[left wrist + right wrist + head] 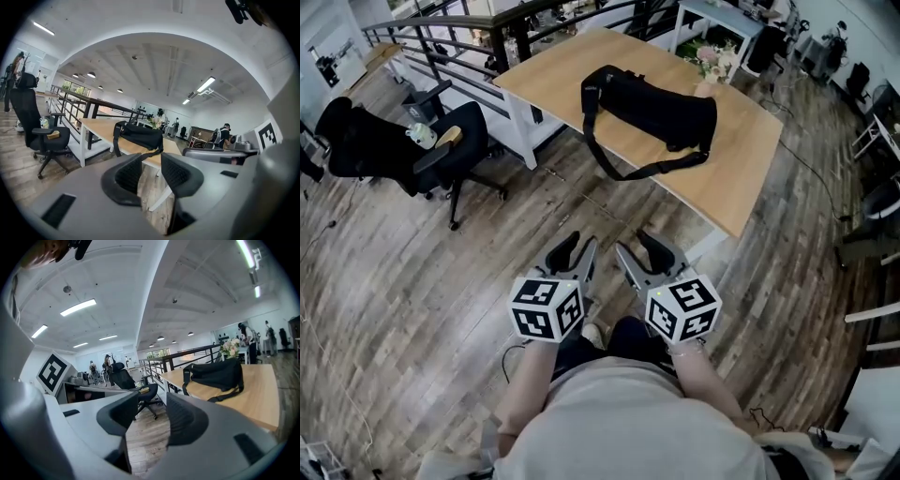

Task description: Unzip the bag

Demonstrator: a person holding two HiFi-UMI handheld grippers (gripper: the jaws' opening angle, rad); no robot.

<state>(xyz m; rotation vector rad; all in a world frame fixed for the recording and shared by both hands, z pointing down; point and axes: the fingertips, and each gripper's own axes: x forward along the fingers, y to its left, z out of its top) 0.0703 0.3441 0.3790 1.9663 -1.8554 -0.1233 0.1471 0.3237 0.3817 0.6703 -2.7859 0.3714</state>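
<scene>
Above wood floor, left gripper and right gripper hover abreast, jaws apart, empty.

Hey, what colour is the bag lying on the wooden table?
Black, strap included. The bag shows best in the head view.

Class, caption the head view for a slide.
Left gripper and right gripper, jaws apart and empty, face a black bag on a wooden table.

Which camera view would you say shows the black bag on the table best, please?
The head view: it looks down on the whole black bag, strap included. Both gripper views show the black bag small and side-on.
</scene>
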